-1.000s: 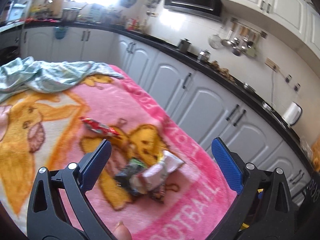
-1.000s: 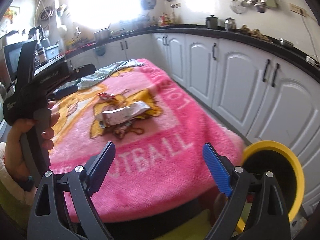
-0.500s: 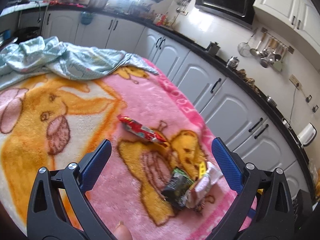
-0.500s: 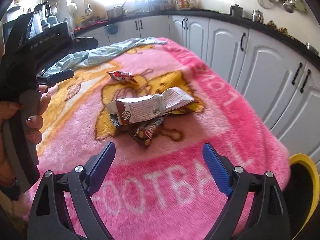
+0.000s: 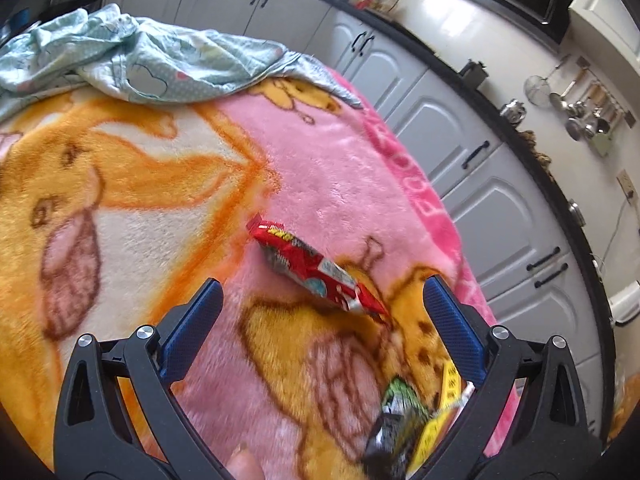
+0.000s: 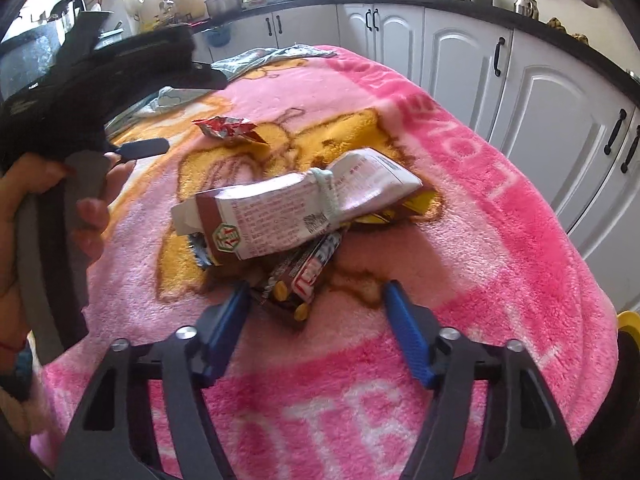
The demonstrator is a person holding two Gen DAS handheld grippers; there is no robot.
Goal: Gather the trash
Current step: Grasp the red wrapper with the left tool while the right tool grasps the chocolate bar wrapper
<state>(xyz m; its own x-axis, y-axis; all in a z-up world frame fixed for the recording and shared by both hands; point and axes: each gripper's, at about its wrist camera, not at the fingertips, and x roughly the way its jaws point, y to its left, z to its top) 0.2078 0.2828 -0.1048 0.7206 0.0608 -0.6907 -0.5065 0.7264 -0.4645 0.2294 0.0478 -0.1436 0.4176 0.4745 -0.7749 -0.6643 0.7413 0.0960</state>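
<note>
A red snack wrapper (image 5: pixel 316 270) lies on the pink blanket (image 5: pixel 340 176), just ahead of my open, empty left gripper (image 5: pixel 320 300). It also shows in the right wrist view (image 6: pixel 228 128). A pile of trash lies in front of my right gripper (image 6: pixel 318 294): a crushed white and brown carton (image 6: pixel 296 204) on top of a dark chocolate bar wrapper (image 6: pixel 304 276) and a yellow wrapper (image 6: pixel 404 208). The right gripper is open and empty, its jaws on either side of the chocolate wrapper's near end. A green and black wrapper (image 5: pixel 396 420) shows at the left view's lower right.
A crumpled pale green cloth (image 5: pixel 152 60) lies at the blanket's far end. White kitchen cabinets (image 6: pixel 520 80) under a black counter run along the right side. A yellow-rimmed bin (image 6: pixel 628 320) stands at the table's right edge. The left gripper's black body (image 6: pixel 80 92) fills the right view's left side.
My left gripper has moved forward toward the red wrapper. My right gripper has moved closer to the trash pile and its jaws have narrowed around the chocolate wrapper's end.
</note>
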